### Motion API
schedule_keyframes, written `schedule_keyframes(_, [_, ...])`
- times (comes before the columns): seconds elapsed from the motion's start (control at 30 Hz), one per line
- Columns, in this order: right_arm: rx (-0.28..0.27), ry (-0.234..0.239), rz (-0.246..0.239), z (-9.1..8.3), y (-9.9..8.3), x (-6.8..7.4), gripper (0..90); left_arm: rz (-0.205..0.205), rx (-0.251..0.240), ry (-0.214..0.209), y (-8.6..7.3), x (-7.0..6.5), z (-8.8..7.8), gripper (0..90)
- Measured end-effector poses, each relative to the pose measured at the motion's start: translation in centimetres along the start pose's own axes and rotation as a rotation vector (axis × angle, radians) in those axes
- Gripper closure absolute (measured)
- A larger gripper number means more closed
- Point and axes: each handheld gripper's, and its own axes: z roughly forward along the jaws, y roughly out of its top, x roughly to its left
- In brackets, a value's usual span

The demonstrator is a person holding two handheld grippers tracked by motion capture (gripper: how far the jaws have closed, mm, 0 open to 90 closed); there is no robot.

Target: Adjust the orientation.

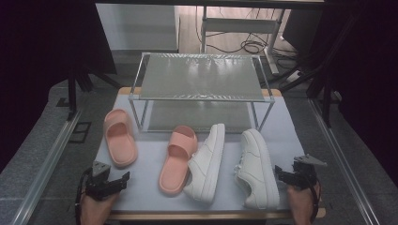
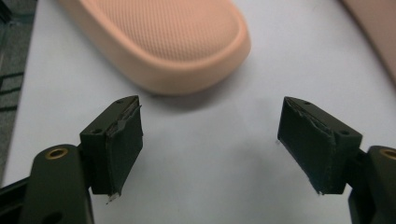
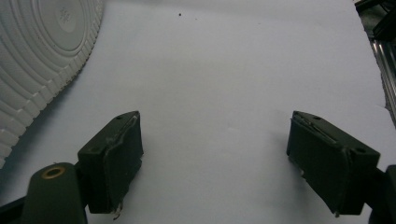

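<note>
Two hand-held grippers wait open and empty at the frame's bottom corners: our left hand-held gripper (image 1: 123, 180) faces the far-left pink slide (image 1: 119, 137), our right hand-held gripper (image 1: 281, 173) sits beside the right white sneaker (image 1: 256, 168), probably ready to shelve them on the rack (image 1: 202, 77).

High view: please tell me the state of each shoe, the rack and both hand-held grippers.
Left pink slipper: flat on the table, sole down.
Right pink slipper: flat, touching the left white sneaker.
Left white sneaker: tipped on its side.
Right white sneaker: tipped on its side, sole facing the right hand-held gripper.
Rack: both shelves bare.
Left hand-held gripper: open, holding nothing.
Right hand-held gripper: open, holding nothing.
</note>
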Motion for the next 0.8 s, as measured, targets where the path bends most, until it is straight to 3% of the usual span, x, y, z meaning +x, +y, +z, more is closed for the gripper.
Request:
schedule_keyframes(0.37, [0.0, 0.0, 0.0, 0.0, 0.0, 0.0, 18.7, -0.007, -0.031, -0.034, 1.9, 0.2, -0.7, 26.1])
schedule_keyframes(0.8, [-0.001, 0.0, 0.0, 0.0, 0.0, 0.0, 18.7, 0.039, -0.039, -0.041, 5.3, 0.4, 1.5, 36.2])
